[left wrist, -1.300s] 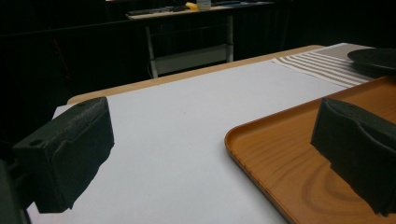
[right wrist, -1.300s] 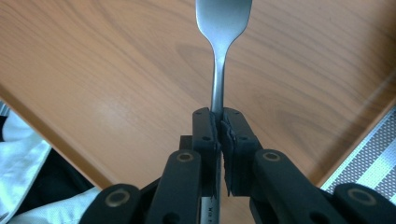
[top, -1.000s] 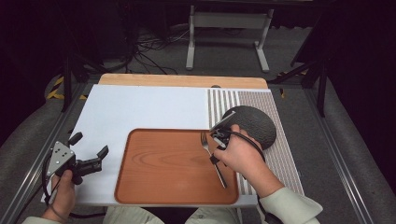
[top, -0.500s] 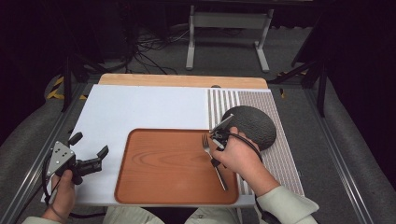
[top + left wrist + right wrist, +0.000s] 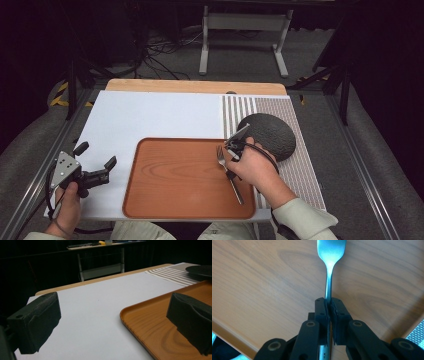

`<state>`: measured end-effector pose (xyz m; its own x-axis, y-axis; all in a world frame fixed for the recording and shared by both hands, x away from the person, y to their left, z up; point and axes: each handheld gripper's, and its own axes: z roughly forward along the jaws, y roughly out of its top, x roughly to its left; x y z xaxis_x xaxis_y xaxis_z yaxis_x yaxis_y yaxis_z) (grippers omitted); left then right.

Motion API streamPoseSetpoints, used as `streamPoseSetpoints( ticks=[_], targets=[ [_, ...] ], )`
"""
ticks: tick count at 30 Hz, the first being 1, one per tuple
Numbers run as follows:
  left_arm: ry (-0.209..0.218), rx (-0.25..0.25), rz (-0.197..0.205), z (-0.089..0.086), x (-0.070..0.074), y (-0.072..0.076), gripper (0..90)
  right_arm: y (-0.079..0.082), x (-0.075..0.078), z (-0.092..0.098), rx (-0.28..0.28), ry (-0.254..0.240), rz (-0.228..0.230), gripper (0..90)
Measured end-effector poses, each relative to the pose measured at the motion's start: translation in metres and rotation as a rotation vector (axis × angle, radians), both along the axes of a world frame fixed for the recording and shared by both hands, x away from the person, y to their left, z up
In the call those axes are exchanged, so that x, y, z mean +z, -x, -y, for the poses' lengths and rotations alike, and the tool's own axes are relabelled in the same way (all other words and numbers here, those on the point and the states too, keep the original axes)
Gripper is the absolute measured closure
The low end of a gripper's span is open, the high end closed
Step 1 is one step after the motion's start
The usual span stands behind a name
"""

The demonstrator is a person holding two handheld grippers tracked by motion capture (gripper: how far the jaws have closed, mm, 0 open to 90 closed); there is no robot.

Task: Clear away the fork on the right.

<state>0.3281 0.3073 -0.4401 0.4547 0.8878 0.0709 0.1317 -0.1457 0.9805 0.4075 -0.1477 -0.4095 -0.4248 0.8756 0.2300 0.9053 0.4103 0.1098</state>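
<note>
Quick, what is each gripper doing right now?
Left gripper: open, holding nothing.
Right gripper: shut on the shiny silver metal fork, over the brown wooden tray.

A fork lies over the tray's right part; a plate sits right of it.

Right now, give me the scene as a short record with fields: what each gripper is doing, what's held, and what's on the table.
right gripper: shut on the fork's neck, over the tray
fork: tines point away from the person, handle runs back under the right hand
left gripper: open, holds nothing, at the table's near left edge
tray: wooden, near middle of the white mat
dark plate: on the striped mat, right of the tray
</note>
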Motion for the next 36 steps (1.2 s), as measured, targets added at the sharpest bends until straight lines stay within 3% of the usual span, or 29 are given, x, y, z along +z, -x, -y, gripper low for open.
streamPoseSetpoints(
  ticks=[8, 19, 21, 23, 28, 33, 36],
  targets=[
    [0.000, 0.000, 0.001, 0.000, 0.000, 0.000, 0.1, 0.000, -0.001, 0.000, -0.005, -0.010, -0.001, 80.3],
    [-0.001, 0.000, 0.000, 0.000, 0.000, 0.000, 0.1, 0.002, 0.007, 0.001, 0.031, -0.013, 0.060, 69.2],
    [-0.001, 0.000, -0.001, 0.000, 0.000, 0.000, 0.1, 0.003, 0.010, 0.000, 0.048, -0.031, 0.091, 63.1],
    [0.000, -0.001, 0.002, 0.000, 0.000, 0.000, 0.1, 0.004, 0.012, -0.001, 0.095, -0.065, 0.156, 49.6],
    [-0.001, 0.001, 0.002, 0.000, 0.000, 0.000, 0.1, 0.004, 0.013, -0.006, 0.202, -0.139, 0.287, 28.3],
    [0.004, 0.001, 0.004, 0.000, 0.000, 0.000, 0.1, 0.002, 0.011, -0.011, 0.350, -0.184, 0.413, 24.1],
    [0.004, 0.001, 0.004, 0.000, 0.000, 0.000, 0.1, 0.001, 0.011, -0.014, 0.407, -0.199, 0.462, 30.6]
  ],
)
